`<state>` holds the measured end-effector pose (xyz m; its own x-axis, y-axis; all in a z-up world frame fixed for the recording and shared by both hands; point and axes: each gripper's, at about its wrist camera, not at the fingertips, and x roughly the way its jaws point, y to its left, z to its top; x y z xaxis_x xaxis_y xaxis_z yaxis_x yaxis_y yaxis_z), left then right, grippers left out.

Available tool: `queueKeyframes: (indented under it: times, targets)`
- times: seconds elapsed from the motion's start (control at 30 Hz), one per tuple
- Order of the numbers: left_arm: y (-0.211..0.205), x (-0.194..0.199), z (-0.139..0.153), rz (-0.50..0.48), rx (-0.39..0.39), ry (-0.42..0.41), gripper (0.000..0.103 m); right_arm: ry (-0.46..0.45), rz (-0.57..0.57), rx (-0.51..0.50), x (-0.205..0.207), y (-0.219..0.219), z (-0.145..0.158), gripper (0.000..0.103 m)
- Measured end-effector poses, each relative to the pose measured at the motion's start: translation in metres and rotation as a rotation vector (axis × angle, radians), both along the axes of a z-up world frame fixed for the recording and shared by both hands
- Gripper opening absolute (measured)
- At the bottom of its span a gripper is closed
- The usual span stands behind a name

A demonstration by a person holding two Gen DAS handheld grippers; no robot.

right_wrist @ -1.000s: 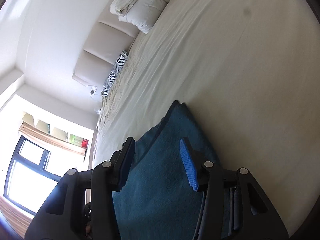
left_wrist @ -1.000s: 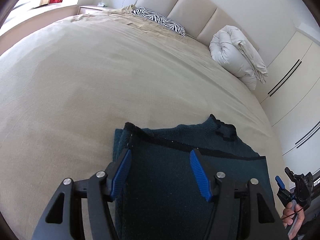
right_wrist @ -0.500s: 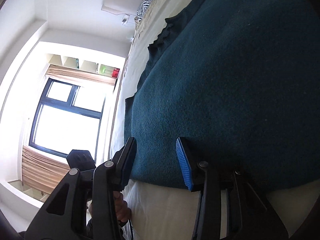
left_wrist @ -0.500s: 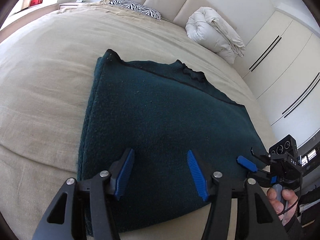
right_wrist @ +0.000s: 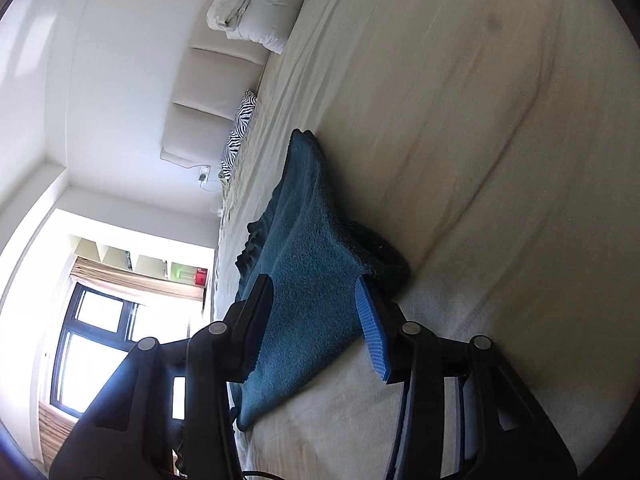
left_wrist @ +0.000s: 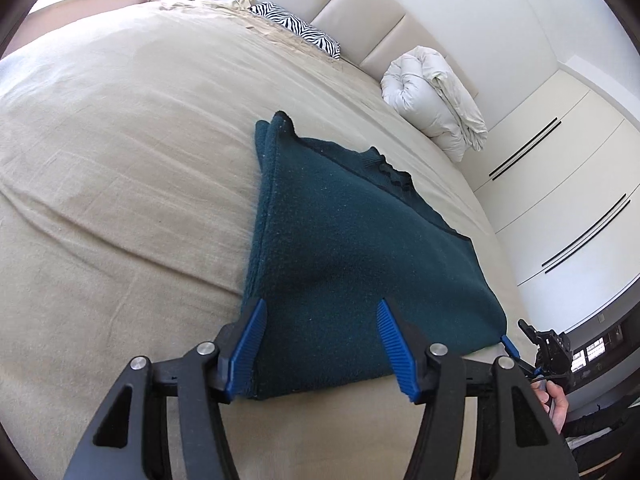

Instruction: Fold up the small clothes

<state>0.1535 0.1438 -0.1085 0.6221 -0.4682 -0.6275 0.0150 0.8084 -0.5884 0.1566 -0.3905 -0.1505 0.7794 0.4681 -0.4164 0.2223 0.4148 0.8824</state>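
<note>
The dark green sweater [left_wrist: 360,264] lies long toward 12 o'clock from the left hand-held gripper [left_wrist: 320,346]. Its jaws, just opening, straddle the near edge, probably not pinching.

**Two wrist cameras low over the bed, one upright, one rolled**

The left wrist view looked along its own gripper [left_wrist: 320,344] from close above the near edge of the bed [left_wrist: 120,160], angled down and facing the headboard [left_wrist: 360,4] at the far end, with wardrobe doors [left_wrist: 560,168] along its right side. The right wrist view sat equally low and close, but rolled sideways, so the bed [right_wrist: 480,120] rose up its right half and the window [right_wrist: 100,340] lay at lower left. Both shared the teal garment [left_wrist: 352,248] [right_wrist: 304,272], the zebra pillow [left_wrist: 296,32] [right_wrist: 240,128] and the white duvet [left_wrist: 432,92] [right_wrist: 260,8].
</note>
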Motion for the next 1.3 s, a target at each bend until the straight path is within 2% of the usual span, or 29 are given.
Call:
queueKeyframes:
  times: [0.03,0.07,0.2,0.33,0.43,0.53,0.67,0.77,0.93,1.2,1.3]
  targets:
    - [0.006,-0.005,0.002,0.033,0.008,0.005,0.075,-0.001,-0.002,-0.010,-0.004,0.001,0.003,0.045]
    - [0.013,-0.010,0.004,0.066,0.008,0.011,0.079,-0.004,0.005,-0.017,-0.008,0.004,0.008,0.045]
    - [0.029,-0.014,-0.001,0.090,-0.084,0.042,0.079,-0.033,0.076,-0.022,-0.009,0.021,0.026,0.045]
    - [0.030,-0.002,-0.008,0.051,-0.161,0.081,0.079,-0.049,0.204,-0.026,0.010,0.070,0.046,0.045]
    - [0.030,0.020,-0.013,0.027,-0.190,0.118,0.079,-0.056,0.295,-0.030,0.025,0.100,0.056,0.045]
    - [0.032,0.041,-0.023,0.009,-0.212,0.184,0.079,-0.063,0.353,-0.025,0.034,0.124,0.066,0.045]
    - [0.028,0.057,-0.029,-0.024,-0.254,0.234,0.080,-0.072,0.423,-0.015,0.055,0.154,0.074,0.045]
    - [0.031,0.066,-0.032,-0.014,-0.315,0.269,0.082,-0.070,0.471,-0.003,0.074,0.178,0.077,0.045]
    - [0.024,0.081,-0.030,-0.061,-0.397,0.292,0.082,-0.051,0.549,0.023,0.105,0.216,0.080,0.045]
    - [0.024,0.081,-0.035,-0.068,-0.425,0.276,0.082,-0.006,0.628,0.013,0.143,0.261,0.068,0.045]
    - [0.025,0.078,-0.035,-0.085,-0.435,0.275,0.077,0.014,0.647,0.016,0.150,0.275,0.060,0.045]
